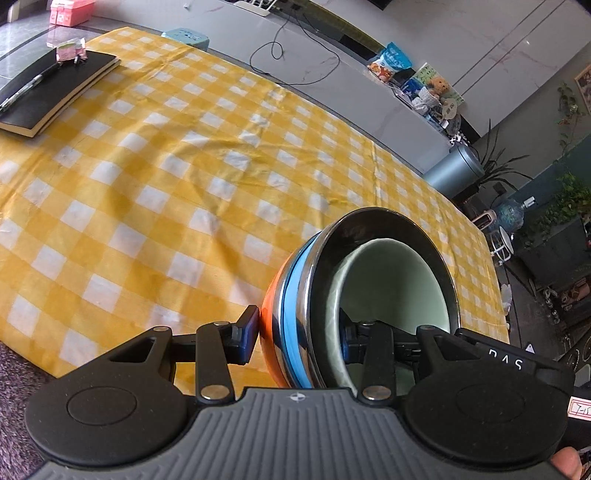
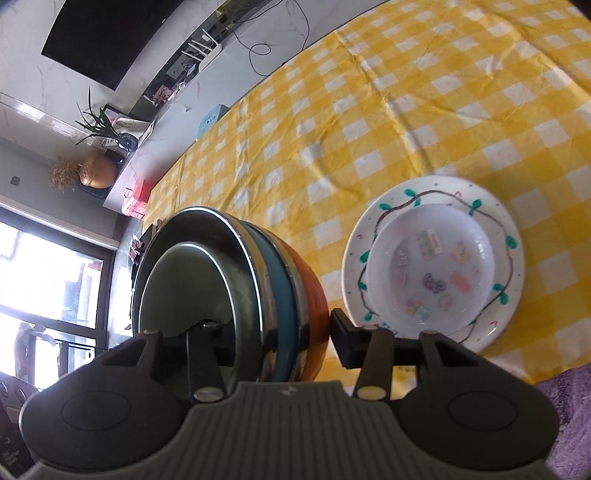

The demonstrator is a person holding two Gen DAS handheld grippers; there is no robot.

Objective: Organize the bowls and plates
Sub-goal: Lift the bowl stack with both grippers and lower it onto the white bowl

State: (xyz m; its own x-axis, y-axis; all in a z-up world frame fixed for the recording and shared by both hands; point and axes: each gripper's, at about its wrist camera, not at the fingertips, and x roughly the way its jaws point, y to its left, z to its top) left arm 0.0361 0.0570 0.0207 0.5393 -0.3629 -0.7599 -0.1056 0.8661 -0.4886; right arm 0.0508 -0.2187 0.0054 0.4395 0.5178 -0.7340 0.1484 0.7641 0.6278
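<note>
A nested stack of bowls (image 1: 295,306), orange outside, then blue, then steel, with a pale green bowl (image 1: 395,284) innermost, is held above the yellow checked tablecloth (image 1: 166,177). My left gripper (image 1: 299,339) is shut on its wall, one finger outside, one inside. My right gripper (image 2: 277,332) is shut on the same stack (image 2: 288,280) from the opposite side. In the right wrist view a white plate with a green vine pattern (image 2: 513,229) lies on the cloth, with a clear sticker-marked bowl (image 2: 432,273) on it.
A black notebook with a pen (image 1: 51,92) lies at the table's far left. A pink box (image 1: 70,11) and a teal box (image 1: 188,37) sit beyond the cloth. A purple rug (image 2: 569,406) borders the table's near edge.
</note>
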